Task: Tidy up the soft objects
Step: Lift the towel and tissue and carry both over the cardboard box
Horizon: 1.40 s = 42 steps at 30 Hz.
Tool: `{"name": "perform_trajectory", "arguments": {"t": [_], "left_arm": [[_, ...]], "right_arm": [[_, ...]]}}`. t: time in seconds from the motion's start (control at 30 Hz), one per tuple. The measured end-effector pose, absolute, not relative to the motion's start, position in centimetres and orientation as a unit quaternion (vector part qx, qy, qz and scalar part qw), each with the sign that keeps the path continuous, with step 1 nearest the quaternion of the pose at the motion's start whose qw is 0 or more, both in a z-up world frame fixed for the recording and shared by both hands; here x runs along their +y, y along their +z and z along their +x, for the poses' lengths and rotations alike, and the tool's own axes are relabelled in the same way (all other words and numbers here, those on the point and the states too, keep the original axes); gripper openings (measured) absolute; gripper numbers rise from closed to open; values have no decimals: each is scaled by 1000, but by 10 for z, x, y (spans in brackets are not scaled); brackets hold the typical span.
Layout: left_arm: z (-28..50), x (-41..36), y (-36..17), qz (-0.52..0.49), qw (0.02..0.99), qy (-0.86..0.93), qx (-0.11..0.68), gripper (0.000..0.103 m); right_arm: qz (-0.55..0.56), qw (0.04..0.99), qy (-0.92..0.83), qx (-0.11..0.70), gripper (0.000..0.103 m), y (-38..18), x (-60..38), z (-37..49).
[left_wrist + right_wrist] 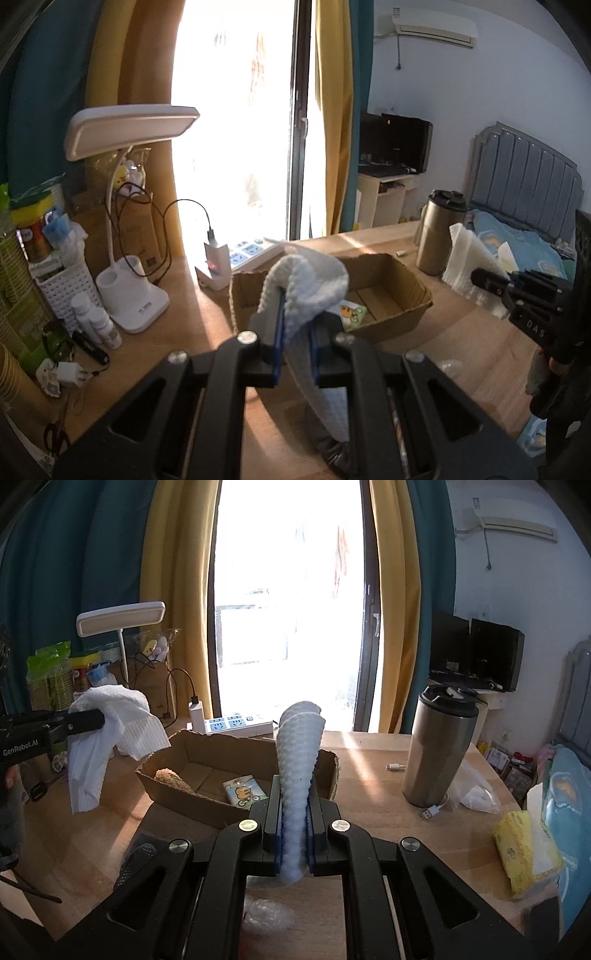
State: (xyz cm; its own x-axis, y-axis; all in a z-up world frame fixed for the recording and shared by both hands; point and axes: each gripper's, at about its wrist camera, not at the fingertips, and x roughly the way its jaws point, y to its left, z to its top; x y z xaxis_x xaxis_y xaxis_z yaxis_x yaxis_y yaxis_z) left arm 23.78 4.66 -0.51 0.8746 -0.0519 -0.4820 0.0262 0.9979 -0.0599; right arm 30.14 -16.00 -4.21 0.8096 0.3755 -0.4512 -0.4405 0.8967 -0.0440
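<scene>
Working left to right across the wooden desk (369,771): your left gripper (295,332) is clamped tight on a white waffle-textured cloth (306,284), which bunches above the pads and trails down below the jaws. In the right wrist view that same cloth (110,738) hangs clear of the desk at about nine o'clock from the open brown cardboard box (207,764). The box sits at centre, holding a small cartoon-printed packet (243,792) and a tan fibrous lump (171,777). Your right gripper (294,812) is likewise closed hard on a second white waffle-weave cloth (299,753), standing upright at six o'clock from the box. A steel tumbler with a black lid (439,746) stands at three o'clock. Judgement: both cloths are lifted, neither stowed. Next, carry each over the box rim, lower it in, then release.
</scene>
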Motion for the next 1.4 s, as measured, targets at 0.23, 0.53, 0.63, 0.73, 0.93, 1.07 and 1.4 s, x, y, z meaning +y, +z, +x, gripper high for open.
{"name": "perform_trajectory", "arguments": {"t": [0.23,0.53,0.63,0.73,0.93,1.07,1.4], "left_arm": [[257,48,-10,-39,966,-21,255,11],[284,43,-14,-30,966,-34,254,11],[295,41,-15,-28,966,-38,255,11],[303,41,-18,-31,965,-39,258,11],[318,44,-30,-40,962,-39,267,11],[327,48,-37,-44,960,-36,273,11],[352,46,-59,-63,955,-52,287,12]], "right_arm": [[-71,947,220,224,10,-46,-159,320],[-64,944,229,230,10,-51,-157,341],[-63,942,232,232,10,-53,-155,349],[-61,941,235,235,10,-54,-154,355],[-59,939,242,238,10,-59,-150,371],[-60,937,245,241,10,-61,-146,379],[-60,930,256,258,10,-72,-135,398]]}}
